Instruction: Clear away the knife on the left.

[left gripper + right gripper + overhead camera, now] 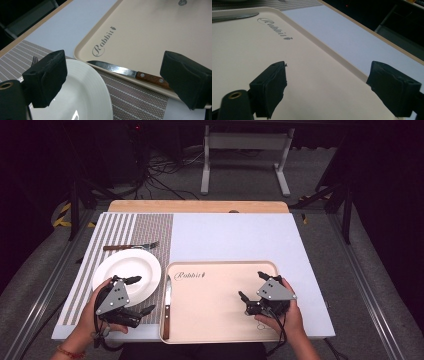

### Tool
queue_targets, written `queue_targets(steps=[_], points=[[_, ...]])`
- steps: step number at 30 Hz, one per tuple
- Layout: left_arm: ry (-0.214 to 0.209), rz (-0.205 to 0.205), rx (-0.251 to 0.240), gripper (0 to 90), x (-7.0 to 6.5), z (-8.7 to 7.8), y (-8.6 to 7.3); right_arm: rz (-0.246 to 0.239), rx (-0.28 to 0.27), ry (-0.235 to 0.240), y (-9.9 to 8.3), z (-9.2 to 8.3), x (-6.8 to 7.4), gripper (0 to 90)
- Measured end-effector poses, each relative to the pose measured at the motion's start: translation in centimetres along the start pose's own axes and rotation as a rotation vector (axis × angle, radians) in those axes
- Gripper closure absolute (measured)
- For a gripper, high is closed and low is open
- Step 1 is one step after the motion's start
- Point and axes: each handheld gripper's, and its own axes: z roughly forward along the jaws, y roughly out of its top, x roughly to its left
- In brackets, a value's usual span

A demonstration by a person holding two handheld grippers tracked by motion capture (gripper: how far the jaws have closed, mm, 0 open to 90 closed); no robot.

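Plate (pixel 127 272) beside wide-open, empty left gripper (pixel 140 295)

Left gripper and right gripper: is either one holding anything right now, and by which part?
Nothing is held. The left gripper is open over the plate rim, nothing between its jaws; the right gripper is open above the bare tray.

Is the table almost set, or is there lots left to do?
Partly set. The plate and fork lie on the mat. The left claw is open beside the plate, the right claw open over the tray. The knife still lies on the tray's edge.
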Motion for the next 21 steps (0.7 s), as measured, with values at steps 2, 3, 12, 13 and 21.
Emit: queue_targets(steps=[2, 3, 12, 13, 21], points=[[0.01, -0.001, -0.007, 9.2, 0.1, -0.2, 0.0, 0.0, -0.001, 0.004, 0.0, 0.0, 0.0, 15.5], [0.014, -0.003, -0.009, 9.1, 0.2, -0.3, 0.0, -0.001, -0.002, 0.004, 0.0, 0.0, 0.1, 15.5], [0.069, -0.025, -0.027, 10.7, 0.9, -1.5, -0.5, -0.002, -0.001, 0.01, 0.1, 0.1, 0.2, 15.5], [0.079, -0.015, -0.024, 10.3, 1.0, -1.7, -0.5, -0.003, 0.0, 0.01, 0.1, 0.2, 0.2, 15.5], [0.109, -0.041, -0.022, 9.2, 1.8, -2.8, -1.3, -0.005, 0.003, 0.013, 0.0, 0.2, 0.2, 15.5]])
